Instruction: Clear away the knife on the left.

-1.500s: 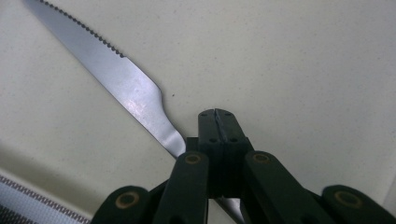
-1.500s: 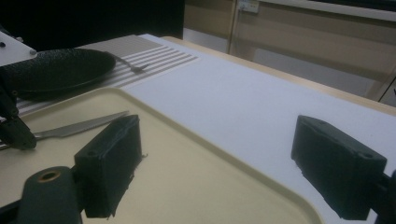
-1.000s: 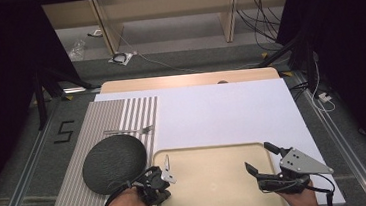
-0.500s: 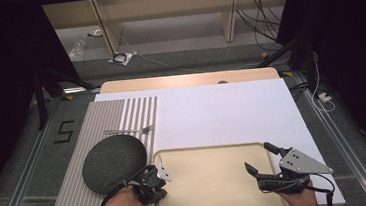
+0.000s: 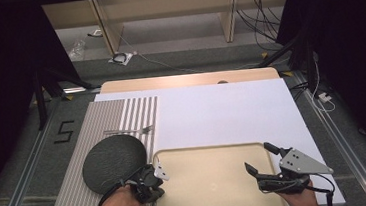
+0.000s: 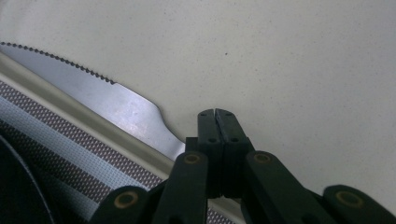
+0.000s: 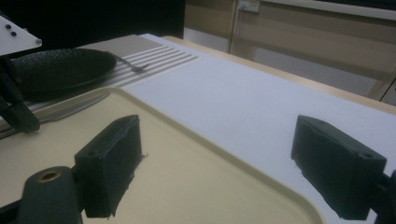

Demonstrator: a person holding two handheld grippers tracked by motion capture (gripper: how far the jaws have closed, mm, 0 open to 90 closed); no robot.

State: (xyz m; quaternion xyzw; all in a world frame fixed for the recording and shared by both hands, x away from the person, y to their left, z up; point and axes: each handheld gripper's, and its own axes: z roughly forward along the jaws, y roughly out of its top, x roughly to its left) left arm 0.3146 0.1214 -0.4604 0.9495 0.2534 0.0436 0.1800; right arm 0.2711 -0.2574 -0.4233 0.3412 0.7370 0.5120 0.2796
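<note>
So the left gripper point(image 6: 215, 114), jaws pinched together on nothing, has nudged off the knife point(image 6: 107, 100) lying along the tray's point(image 5: 210, 153) left rim, looks placed, while the right gripper point(image 7: 217, 163) hangs wide open.

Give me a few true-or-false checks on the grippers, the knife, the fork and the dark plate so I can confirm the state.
1. The left gripper has its jaws shut. True.
2. The serrated steel knife lies on the round black plate. False: it lies along the edge of the beige plastic tray, beside the left gripper's jaws.
3. The right gripper is clamped on the tray's rim. False: its jaws stand wide apart with nothing between them.
4. The small metal fork lies on the grey striped placemat beyond the round black plate. True.
5. The plate has food on it. False: it looks bare.
</note>
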